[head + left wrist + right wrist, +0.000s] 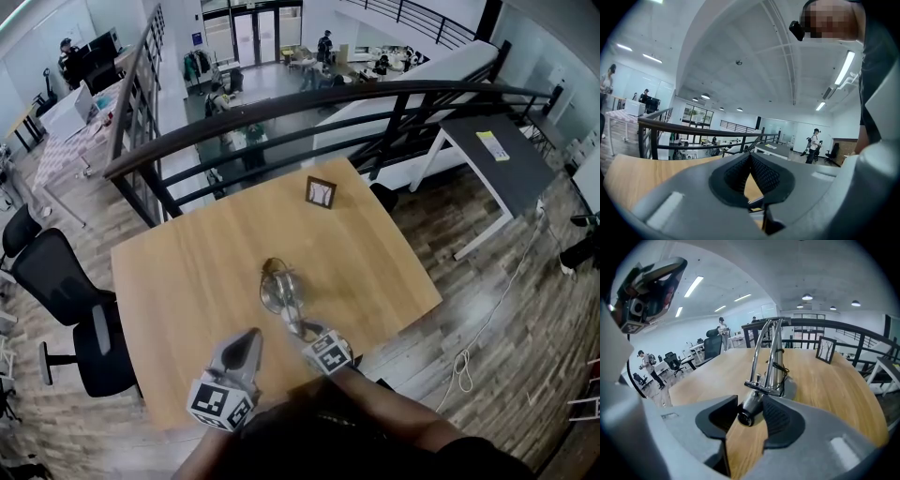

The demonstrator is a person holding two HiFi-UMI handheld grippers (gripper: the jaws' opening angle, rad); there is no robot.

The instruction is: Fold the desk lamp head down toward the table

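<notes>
A chrome desk lamp [278, 291] stands mid-table on its round base, its twin arms [771, 350] leaning toward me. The small cylindrical lamp head [748, 410] hangs low over the wood. My right gripper [310, 334] is shut on it, a pad against each side of the head in the right gripper view [750, 414]. My left gripper [250, 337] hovers just left of the lamp head, apart from it. Its pads meet at the tips in the left gripper view [750, 156], with nothing between them. It points nearly level over the table.
The wooden table [187, 267] carries a small picture frame [321, 192] near its far edge. A dark railing [281, 101] curves behind the table over a drop to a lower floor. Black office chairs [66, 291] stand to the left, and a grey desk [497, 150] at the back right.
</notes>
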